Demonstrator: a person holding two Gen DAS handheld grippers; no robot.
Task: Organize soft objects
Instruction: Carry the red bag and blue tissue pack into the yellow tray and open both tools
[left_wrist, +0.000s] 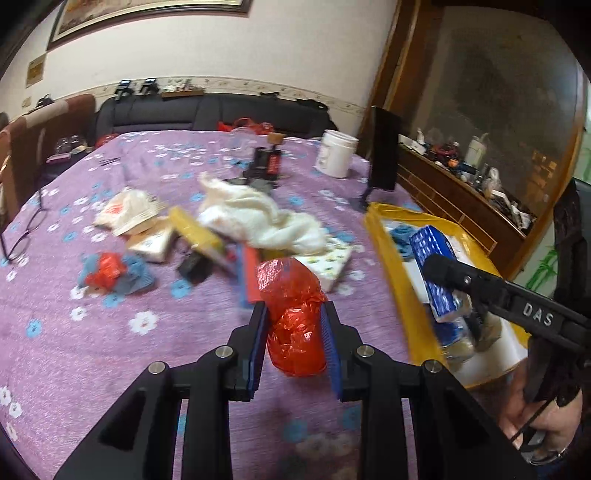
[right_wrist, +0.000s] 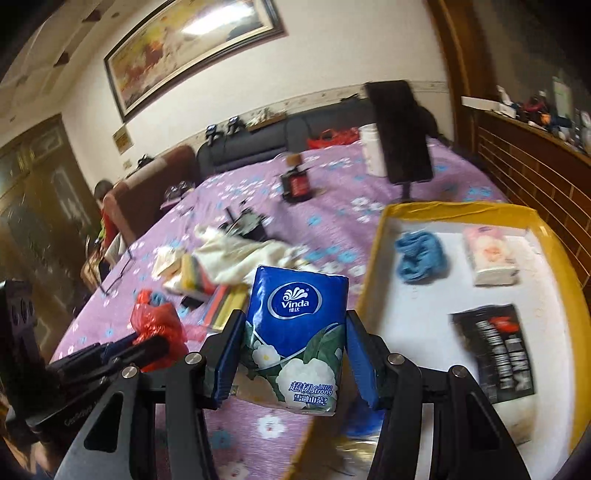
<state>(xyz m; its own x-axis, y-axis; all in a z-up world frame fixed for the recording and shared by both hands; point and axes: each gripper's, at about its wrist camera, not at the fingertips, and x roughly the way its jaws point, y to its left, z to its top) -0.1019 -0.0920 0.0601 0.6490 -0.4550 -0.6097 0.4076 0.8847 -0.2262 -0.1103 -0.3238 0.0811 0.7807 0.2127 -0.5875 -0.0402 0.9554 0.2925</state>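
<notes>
My left gripper is shut on a crumpled red plastic bag and holds it above the purple flowered cloth. My right gripper is shut on a blue Vinda tissue pack, held over the near left edge of the yellow-rimmed tray. The same pack shows over the tray in the left wrist view. In the tray lie a blue knitted cloth, a pink tissue pack and a black packet.
On the cloth lie a white towel, a second red bag on a blue cloth, tissue packs, a yellow and red book and eyeglasses. A white jar and a black phone stand stand at the back.
</notes>
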